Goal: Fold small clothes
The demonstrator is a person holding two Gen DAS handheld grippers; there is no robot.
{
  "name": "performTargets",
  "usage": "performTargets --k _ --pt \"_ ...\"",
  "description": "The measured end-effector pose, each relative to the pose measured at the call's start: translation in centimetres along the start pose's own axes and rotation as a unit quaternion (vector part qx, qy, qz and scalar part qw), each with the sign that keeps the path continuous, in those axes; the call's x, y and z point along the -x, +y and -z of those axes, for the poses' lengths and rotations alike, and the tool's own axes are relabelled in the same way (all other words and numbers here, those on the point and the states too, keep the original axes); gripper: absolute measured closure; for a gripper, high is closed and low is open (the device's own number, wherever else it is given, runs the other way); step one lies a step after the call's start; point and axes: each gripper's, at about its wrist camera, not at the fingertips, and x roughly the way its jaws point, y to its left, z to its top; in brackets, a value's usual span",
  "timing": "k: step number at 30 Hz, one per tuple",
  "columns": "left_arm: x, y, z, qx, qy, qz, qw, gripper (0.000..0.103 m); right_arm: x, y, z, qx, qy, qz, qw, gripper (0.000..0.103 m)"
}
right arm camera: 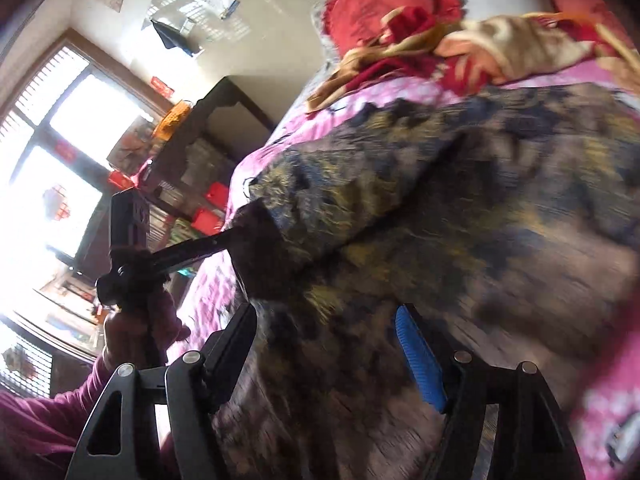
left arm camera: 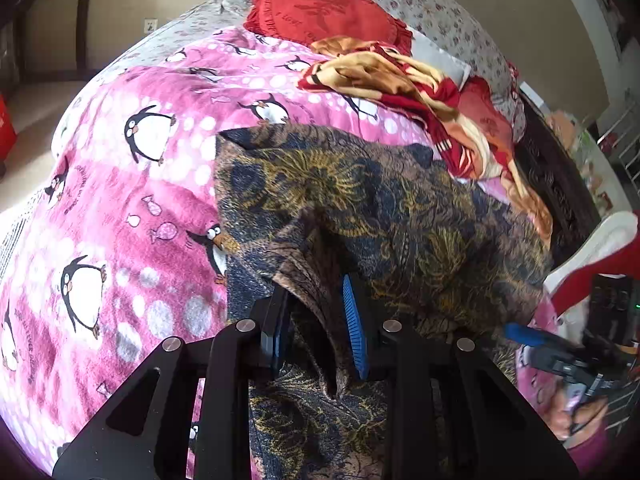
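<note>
The left gripper point(left arm camera: 316, 320) has its two fingers drawn fairly close together, pinching a bunched fold of a dark garment point(left arm camera: 360, 208) between the blue ribbed pads point(left arm camera: 354, 332). The right gripper point(right arm camera: 332, 344) stands wide open, its fingers well apart over the same cloth; the picture here is blurred, so whether the fingers touch the fabric is hard to tell.

The garment, patterned in navy, brown and gold flowers, lies spread on a pink penguin blanket point(left arm camera: 120, 184) that covers a bed. From the left gripper it rises in a draped ridge and spreads away to the right. In the right wrist view the left gripper point(right arm camera: 256, 248) shows from the side, with cloth hanging over its tip.

Beyond the garment lies a crumpled red and tan cloth point(left arm camera: 420, 84), and behind that a red frilled cushion point(left arm camera: 324, 8) rests on a flowered sheet point(left arm camera: 440, 8). A bright window point(right arm camera: 52, 152) stands at the room's far side.
</note>
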Motion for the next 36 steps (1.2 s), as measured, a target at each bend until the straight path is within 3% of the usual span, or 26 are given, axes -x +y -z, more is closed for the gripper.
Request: performTargets --k 3,5,9,11,13,15,21,23,24,25,27,31,32,34,36 --pt "0.5 0.6 -0.1 0.014 -0.004 0.007 0.9999 0.078 -4.3 0.0 -1.6 -0.018 0.022 -0.050 0.998 0.033" --pt "0.7 0.9 -0.1 0.016 -0.005 0.007 0.9998 0.078 -7.0 0.0 -2.3 -0.035 0.040 -0.061 0.997 0.034" --pt "0.5 1.4 -0.1 0.011 -0.004 0.004 0.9999 0.078 -10.8 0.6 -2.5 -0.054 0.057 -0.084 0.993 0.048" --pt "0.2 1.6 -0.1 0.009 -0.004 -0.001 1.0000 0.078 -11.8 0.8 -2.3 -0.058 0.051 -0.084 0.993 0.066" --pt "-0.1 1.9 0.0 0.012 -0.001 -0.003 0.9999 0.078 -11.9 1.0 -2.1 -0.058 0.038 -0.076 0.995 0.094" --pt "-0.1 2.4 0.1 0.021 0.002 0.005 0.9998 0.078 -11.4 1.6 -2.0 -0.049 0.025 -0.072 0.996 0.098" --pt "0.8 3.3 0.5 0.029 -0.003 0.008 0.9996 0.078 -9.3 3.2 -2.2 -0.011 0.032 -0.065 0.997 0.098" --pt "0.9 3.4 0.6 0.029 -0.006 0.003 0.9996 0.078 -9.5 2.8 -1.9 -0.023 0.038 -0.050 0.998 0.086" --pt "0.8 3.5 0.6 0.032 -0.004 0.004 0.9995 0.078 -9.6 2.3 -1.5 -0.031 0.035 -0.040 0.998 0.067" --pt "0.7 3.6 0.6 0.038 -0.002 0.007 0.9992 0.078 -9.8 1.9 -1.3 -0.044 0.027 -0.030 0.998 0.056" --pt "0.5 3.8 0.7 0.047 0.001 0.013 0.9988 0.078 -10.3 1.1 -1.1 -0.070 0.012 -0.028 0.997 0.053" --pt "0.1 3.9 0.8 0.057 0.001 0.008 0.9984 0.078 -11.4 -0.1 -0.7 -0.108 -0.011 -0.050 0.993 0.057" --pt "-0.1 4.0 0.8 0.059 0.003 0.006 0.9982 0.078 -11.6 -0.1 -0.7 -0.103 -0.017 -0.055 0.993 0.064" --pt "-0.2 4.0 0.9 0.060 0.005 0.001 0.9982 0.078 -11.7 0.6 -0.6 -0.088 -0.024 -0.060 0.994 0.088" --pt "0.2 4.0 1.0 0.056 0.006 0.004 0.9984 0.078 -11.5 1.6 -0.7 -0.080 -0.018 -0.075 0.994 0.095"
